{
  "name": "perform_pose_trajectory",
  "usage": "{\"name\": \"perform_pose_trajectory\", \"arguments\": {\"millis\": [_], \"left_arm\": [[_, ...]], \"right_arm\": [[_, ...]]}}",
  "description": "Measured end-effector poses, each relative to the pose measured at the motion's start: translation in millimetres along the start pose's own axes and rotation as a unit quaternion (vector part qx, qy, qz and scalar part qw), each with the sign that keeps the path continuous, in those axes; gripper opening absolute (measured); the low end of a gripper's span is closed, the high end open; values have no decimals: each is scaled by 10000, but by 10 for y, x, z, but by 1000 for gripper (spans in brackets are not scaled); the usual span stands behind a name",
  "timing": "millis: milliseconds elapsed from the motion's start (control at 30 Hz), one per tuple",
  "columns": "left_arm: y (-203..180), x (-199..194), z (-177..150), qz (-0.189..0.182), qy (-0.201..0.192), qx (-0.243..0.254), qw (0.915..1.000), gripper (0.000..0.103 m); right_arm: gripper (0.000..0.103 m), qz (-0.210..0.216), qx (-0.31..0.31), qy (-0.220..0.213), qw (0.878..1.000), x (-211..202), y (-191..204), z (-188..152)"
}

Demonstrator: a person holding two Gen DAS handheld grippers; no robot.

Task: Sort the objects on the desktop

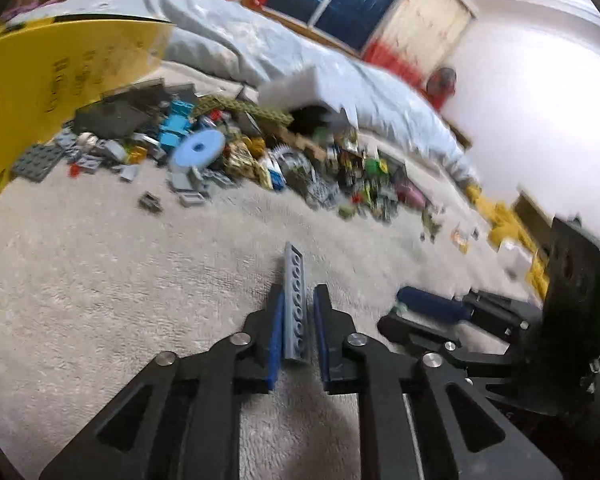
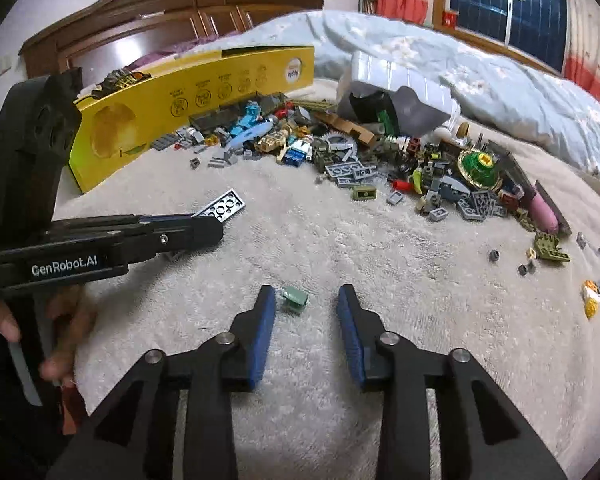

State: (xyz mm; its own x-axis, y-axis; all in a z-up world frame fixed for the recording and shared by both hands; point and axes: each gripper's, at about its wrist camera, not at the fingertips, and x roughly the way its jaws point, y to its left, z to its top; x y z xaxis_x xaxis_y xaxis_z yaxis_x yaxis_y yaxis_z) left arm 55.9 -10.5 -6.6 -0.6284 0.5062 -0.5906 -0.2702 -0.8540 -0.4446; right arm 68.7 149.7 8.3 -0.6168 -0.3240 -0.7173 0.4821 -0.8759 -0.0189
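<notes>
My left gripper (image 1: 297, 300) is shut on a long grey studded plate (image 1: 295, 304), held edge-up above the cream blanket (image 1: 100, 280). In the right wrist view the left gripper (image 2: 208, 226) comes in from the left with the grey plate (image 2: 222, 206) sticking out of it. My right gripper (image 2: 306, 300) is open and empty, low over the blanket, with a small pale green brick (image 2: 295, 300) lying just inside its left finger. The right gripper also shows in the left wrist view (image 1: 404, 308) at the right. A long pile of mixed bricks (image 2: 380, 160) lies beyond.
A yellow box (image 2: 188, 108) stands at the back left beside the pile. A rumpled light blue duvet (image 2: 480, 80) lies behind the pile. A pink piece (image 2: 544, 214) and small scattered parts (image 2: 548, 252) lie at the right. A wooden headboard (image 2: 160, 12) is further back.
</notes>
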Motion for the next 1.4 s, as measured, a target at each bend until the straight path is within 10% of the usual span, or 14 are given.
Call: {"name": "perform_pose_trajectory", "arguments": {"millis": [167, 333, 533, 1267, 1400], "left_arm": [[-380, 50, -100, 727, 20, 1269, 9893, 25], [-289, 42, -69, 610, 70, 1100, 9920, 24], [-335, 27, -142, 736, -53, 1290, 9889, 20], [-280, -697, 74, 1064, -1100, 1209, 9808, 6], [-268, -1033, 136, 1279, -1734, 1315, 9676, 6]], "right_arm": [[57, -45, 234, 10, 9997, 77, 6, 28], [60, 36, 494, 25, 9988, 110, -9, 66], [10, -111, 439, -176, 9988, 45, 39, 39], [10, -870, 360, -1294, 9871, -382, 764, 489], [10, -694, 246, -1706, 9826, -508, 952, 636]]}}
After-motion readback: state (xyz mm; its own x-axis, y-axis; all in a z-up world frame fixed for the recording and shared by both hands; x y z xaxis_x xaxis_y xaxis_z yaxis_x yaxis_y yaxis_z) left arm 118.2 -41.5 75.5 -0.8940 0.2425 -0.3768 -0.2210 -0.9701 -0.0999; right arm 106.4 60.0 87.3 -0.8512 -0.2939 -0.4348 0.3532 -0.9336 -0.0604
